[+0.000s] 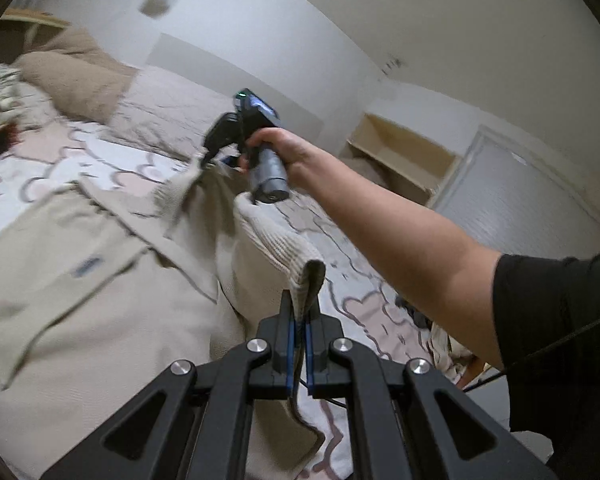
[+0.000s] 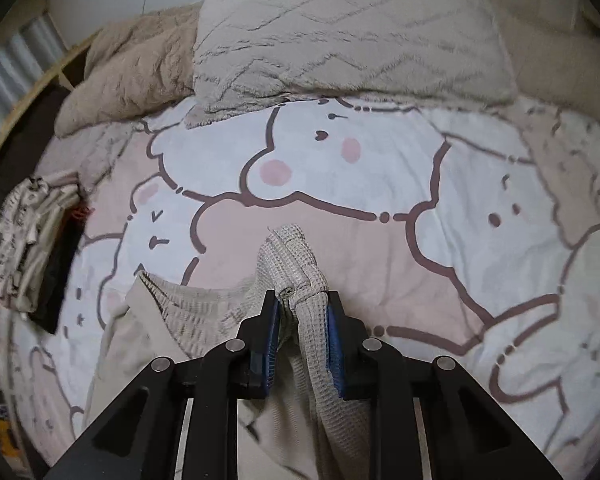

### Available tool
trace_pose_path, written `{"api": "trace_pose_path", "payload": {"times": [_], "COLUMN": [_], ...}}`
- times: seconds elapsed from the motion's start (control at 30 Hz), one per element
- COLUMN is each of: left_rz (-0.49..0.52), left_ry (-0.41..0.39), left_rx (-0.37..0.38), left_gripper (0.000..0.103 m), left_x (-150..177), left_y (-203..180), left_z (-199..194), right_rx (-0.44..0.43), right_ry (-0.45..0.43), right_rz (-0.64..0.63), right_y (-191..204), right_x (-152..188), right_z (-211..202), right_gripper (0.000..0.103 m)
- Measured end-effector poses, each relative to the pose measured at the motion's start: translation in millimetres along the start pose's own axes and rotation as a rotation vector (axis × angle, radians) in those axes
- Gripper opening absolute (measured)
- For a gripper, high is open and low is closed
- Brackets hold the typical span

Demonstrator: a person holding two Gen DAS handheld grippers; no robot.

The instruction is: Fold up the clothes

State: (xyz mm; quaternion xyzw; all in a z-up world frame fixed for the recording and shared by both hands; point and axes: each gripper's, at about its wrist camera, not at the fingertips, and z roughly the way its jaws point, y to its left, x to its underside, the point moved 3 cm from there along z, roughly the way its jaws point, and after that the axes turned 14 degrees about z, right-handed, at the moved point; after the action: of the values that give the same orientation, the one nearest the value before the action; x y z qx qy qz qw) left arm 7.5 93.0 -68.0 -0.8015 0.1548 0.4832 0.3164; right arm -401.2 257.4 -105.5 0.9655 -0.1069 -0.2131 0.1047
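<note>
My left gripper (image 1: pixel 299 316) has its jaws pressed together on a ribbed hem corner of the beige garment (image 1: pixel 100 280), the knit edge standing up between the blue pads. From there the cloth drops away below and to the left, lying in loose folds across the bed (image 2: pixel 340 184), with a small blue label showing on one flat panel.

My right gripper (image 2: pixel 302 316) points steeply down at the bed and pinches a bunched ribbed edge of the same garment; the fabric fills the gap between the blue pads and pokes out past the tips. In the left wrist view my right hand (image 1: pixel 284 152) grips the handle of that tool above the garment, bare forearm and black sleeve (image 1: pixel 560 340) running back to the right.

The garment hangs between both grips, lifted at its near edge, the rest spread on the cartoon-print bedcover.

Farther off, a small pile of patterned clothes (image 2: pixel 28 232) with something dark lies at the bed's left edge. Beyond, a grey pillow (image 2: pixel 340 32) and a tan pillow (image 2: pixel 132 68) rest side by side at the head of the bed.
</note>
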Motion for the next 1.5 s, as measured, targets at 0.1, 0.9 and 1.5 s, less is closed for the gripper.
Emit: {"api": "trace_pose_path", "payload": {"times": [0.1,0.9,1.5], "left_rz": [-0.054,-0.54,-0.583], "left_ry": [-0.026,0.193,0.355], "left_rx": [-0.052,-0.313,-0.396], "left_gripper": [0.004,0.004,0.005], "left_x": [3,94,106], "left_y": [27,210,228], "left_z": [-40,-161,-147], "right_rx": [0.032,0.194,0.039], "right_ry": [-0.011,0.065,0.16], "right_rz": [-0.057,-0.167,-0.171], "right_y": [43,260,246], "right_x": [8,102,141], "right_z": [-8,124,75], "right_gripper": [0.023,0.015,0.088]}}
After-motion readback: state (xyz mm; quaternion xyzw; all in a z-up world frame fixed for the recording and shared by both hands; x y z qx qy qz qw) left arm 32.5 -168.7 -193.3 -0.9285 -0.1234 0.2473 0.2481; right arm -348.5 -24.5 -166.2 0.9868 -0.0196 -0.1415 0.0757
